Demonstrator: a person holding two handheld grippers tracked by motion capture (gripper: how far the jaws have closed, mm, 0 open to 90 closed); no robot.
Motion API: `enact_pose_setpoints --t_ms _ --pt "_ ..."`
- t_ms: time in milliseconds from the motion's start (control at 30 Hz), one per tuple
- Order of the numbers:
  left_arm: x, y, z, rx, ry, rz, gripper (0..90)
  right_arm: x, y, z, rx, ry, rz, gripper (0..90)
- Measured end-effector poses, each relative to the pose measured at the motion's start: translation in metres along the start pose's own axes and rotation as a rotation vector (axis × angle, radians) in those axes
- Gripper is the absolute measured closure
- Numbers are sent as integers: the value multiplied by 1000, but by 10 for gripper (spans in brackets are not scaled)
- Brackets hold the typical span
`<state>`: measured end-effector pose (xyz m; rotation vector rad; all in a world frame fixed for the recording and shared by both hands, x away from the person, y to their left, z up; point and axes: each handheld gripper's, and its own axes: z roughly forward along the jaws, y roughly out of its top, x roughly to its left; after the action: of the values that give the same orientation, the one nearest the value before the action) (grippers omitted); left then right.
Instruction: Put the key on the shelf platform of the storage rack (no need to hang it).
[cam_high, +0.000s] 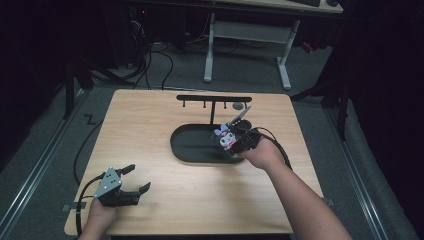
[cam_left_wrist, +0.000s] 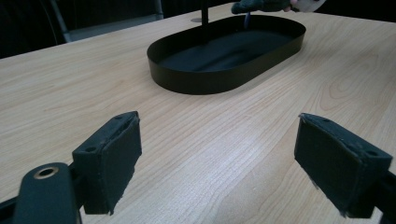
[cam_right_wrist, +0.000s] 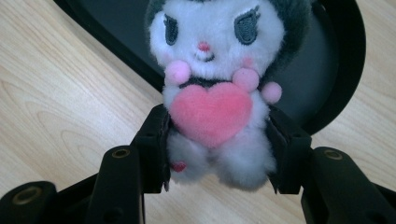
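A small plush toy (cam_right_wrist: 215, 93), white with dark ears and a pink heart on its chest, is clamped at the body between the jaws of my right gripper (cam_right_wrist: 217, 144). In the high view the right gripper (cam_high: 235, 141) holds the plush toy (cam_high: 223, 136) over the right end of a black oval tray (cam_high: 192, 150). My left gripper (cam_high: 134, 179) rests near the table's front left corner, jaws wide apart and empty. From the left gripper view its pads (cam_left_wrist: 112, 158) frame bare wood, with the oval tray (cam_left_wrist: 224, 77) farther off.
A black T-shaped rack with small hooks (cam_high: 214, 99) rises from the tray's far side. The wooden table (cam_high: 150, 130) stands on a grey floor, with a white desk frame (cam_high: 247, 35) behind it. Cables trail off the left gripper over the front edge.
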<state>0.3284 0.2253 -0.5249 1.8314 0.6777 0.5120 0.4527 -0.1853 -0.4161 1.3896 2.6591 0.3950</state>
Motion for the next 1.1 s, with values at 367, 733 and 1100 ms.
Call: enact_pose_setpoints --t_ms 367,733,1100 --pt "0 1 0 -4 -4 7 154 3 21 10 -13 2 -13 493" --pt "0 1 -1 -3 -4 10 154 4 34 22 -18 9 -14 491" --pt "-1 1 -1 -2 -5 1 154 -6 23 49 25 11 4 483"
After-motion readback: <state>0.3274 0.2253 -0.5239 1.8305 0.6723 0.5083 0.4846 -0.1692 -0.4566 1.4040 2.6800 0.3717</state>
